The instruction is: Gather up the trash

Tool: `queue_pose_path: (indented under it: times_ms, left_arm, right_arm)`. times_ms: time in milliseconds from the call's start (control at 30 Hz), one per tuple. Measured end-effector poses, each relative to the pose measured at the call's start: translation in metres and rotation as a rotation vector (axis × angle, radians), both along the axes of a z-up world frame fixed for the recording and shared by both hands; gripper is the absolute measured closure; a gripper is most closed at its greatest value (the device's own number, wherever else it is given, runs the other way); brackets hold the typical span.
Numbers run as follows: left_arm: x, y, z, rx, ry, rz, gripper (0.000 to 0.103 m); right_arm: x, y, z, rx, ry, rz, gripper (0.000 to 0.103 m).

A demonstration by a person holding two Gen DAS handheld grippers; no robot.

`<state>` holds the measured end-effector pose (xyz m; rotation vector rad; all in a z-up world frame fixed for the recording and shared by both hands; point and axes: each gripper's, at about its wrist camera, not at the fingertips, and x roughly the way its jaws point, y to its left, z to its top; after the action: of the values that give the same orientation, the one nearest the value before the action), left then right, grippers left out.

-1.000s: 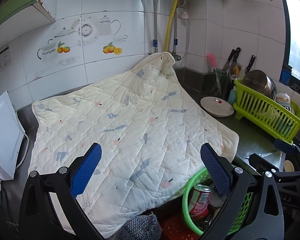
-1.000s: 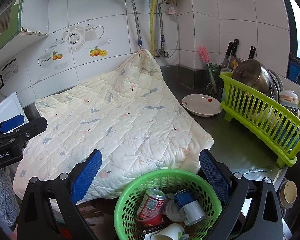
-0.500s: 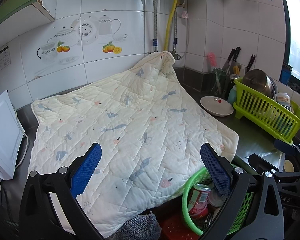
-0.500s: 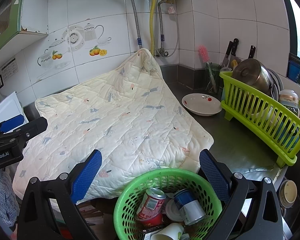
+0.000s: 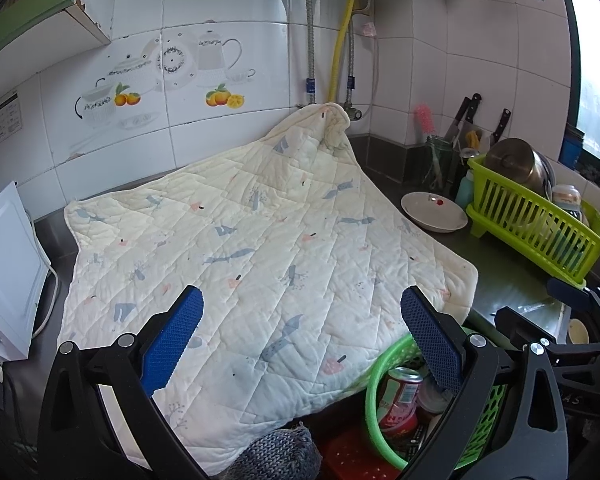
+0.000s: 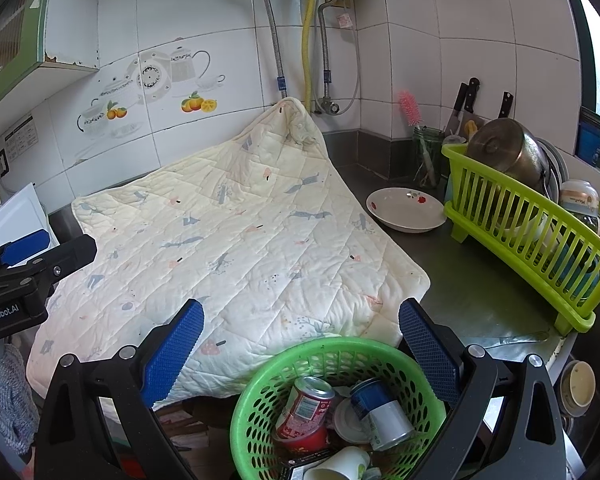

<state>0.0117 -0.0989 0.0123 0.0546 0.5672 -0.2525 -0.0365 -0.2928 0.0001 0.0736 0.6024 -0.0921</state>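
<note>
My right tool (image 6: 300,348) hangs wide open and empty over the green basket (image 6: 260,412) at the counter's front edge, holding a red can (image 6: 306,408) and blue can (image 6: 380,414). My left tool (image 5: 300,340) gapes empty above the quilted mat (image 5: 260,240).

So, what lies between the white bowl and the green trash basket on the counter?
In the right wrist view, the quilt's near corner and bare dark counter lie between the white bowl and the green basket.
</note>
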Motion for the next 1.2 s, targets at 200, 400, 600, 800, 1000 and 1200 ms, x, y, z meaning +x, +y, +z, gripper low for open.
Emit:
queue_pose_path:
  times_ms: [200,400,600,800,1000,1200]
  left_arm:
    - [0.0006,-0.0012,0.0016,0.010,0.003,0.004,0.005]
    - [0.0007,-0.0018,0.0014,0.017,0.010,0.007,0.005]
    - [-0.0006,0.0000,0.0020,0.016,0.004,0.018,0.005]
    - [-0.0004,0.0006,0.0032,0.014,-0.001,0.013,0.005]
    - [-0.0031,-0.0026,0.0033,0.009,-0.020,-0.001,0.005]
    - [-0.0048,-0.0054,0.0049,0.017,-0.042,0.004,0.005]
  right_arm:
    - [-0.0001,-0.0001,0.0000,0.000,-0.001,0.001,0.008]
    - [-0.0002,0.0012,-0.0002,0.000,-0.002,0.003,0.008]
    - [0.0013,0.0039,-0.0006,0.004,-0.001,0.009,0.008]
    - [0.0032,0.0065,-0.0017,0.001,0.002,0.020,0.008]
    - [0.0034,0.0066,-0.0023,0.005,0.003,0.024,0.008]
    - [0.0035,0.0069,-0.0025,0.005,0.003,0.023,0.008]
